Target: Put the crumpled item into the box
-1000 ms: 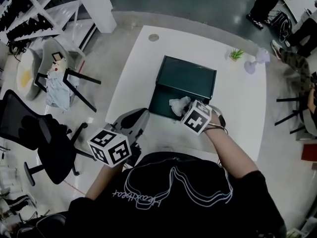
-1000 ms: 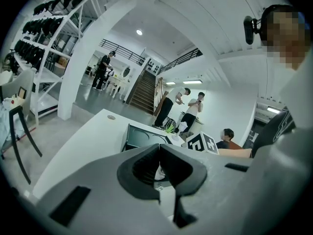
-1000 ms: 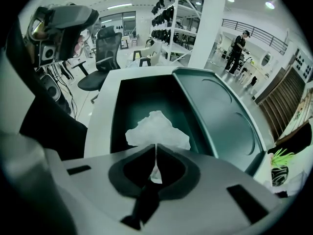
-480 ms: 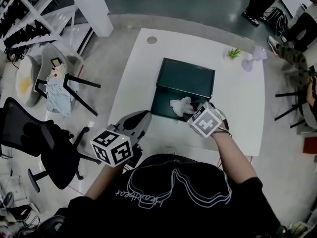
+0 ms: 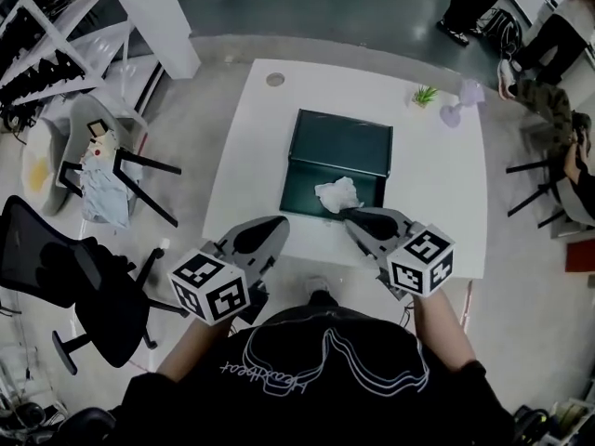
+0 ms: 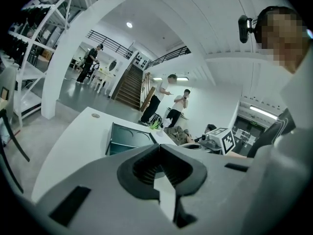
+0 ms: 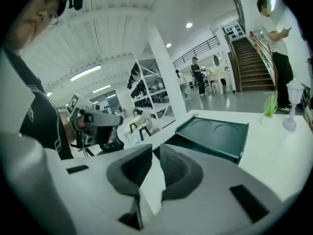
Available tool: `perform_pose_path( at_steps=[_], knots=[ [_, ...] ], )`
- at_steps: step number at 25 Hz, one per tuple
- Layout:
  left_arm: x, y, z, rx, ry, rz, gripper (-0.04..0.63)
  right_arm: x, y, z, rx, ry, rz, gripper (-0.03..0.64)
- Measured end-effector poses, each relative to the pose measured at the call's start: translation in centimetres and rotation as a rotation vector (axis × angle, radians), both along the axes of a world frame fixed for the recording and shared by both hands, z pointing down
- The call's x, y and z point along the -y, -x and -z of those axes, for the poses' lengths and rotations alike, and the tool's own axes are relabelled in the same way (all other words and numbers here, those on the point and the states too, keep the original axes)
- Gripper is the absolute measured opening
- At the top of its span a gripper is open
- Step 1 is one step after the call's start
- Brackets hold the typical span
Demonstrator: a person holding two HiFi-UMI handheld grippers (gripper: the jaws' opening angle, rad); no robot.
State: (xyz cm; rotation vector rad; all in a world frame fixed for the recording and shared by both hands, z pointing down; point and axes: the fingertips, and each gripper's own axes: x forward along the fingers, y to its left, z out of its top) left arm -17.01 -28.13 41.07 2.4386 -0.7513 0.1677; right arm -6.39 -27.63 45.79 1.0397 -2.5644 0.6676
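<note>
Both grippers were held low at the near table edge, marker cubes toward the body, noses pointing up-frame at the box. Left gripper (image 5: 271, 226) sat left of centre, jaws clenched tip to tip on nothing (image 6: 159, 148). Right gripper (image 5: 346, 214) sat right of centre, nose just short of the box's near rim; jaws a narrow slit apart, nothing in them (image 7: 152, 150).

Crumpled item (image 5: 337, 194) lay inside the box (image 5: 339, 142), near its front edge, clear of both grippers (white, wadded, looks like paper or tissue).

Box: dark green, rectangular, lid open and tilted back; two round impressions in the lid's inner face (image 7: 215, 131). Table (image 5: 251, 156): flat matte white, square-ish. A small green plant (image 5: 425, 94) and a pale purple stemmed thing (image 5: 460, 105) stood at its upper right.

Room: grey polished floor, white pillar (image 5: 153, 17) at upper left, black office chair (image 5: 56, 268) at lower left.
</note>
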Motion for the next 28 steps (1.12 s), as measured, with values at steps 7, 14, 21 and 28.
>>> perform_pose_path(
  at_steps=[7, 14, 21, 28],
  knots=[
    [-2.9, -0.2, 2.5, -0.047, -0.049, -0.070, 0.006, -4.3, 1.6, 5.8, 0.166, -0.145, -0.031, 0.003],
    [-5.9, -0.2, 4.4, -0.083, -0.093, -0.123, 0.006, -7.7, 2.4, 9.6, 0.300, -0.243, -0.056, 0.003],
    [-8.2, -1.0, 5.8, -0.104, -0.120, -0.172, 0.006, -10.6, 2.6, 10.4, 0.280, -0.291, -0.065, 0.003],
    [-9.1, -1.7, 5.8, -0.090, -0.127, -0.195, 0.006, -11.4, 2.3, 10.2, 0.261, -0.305, -0.066, 0.003]
  ],
)
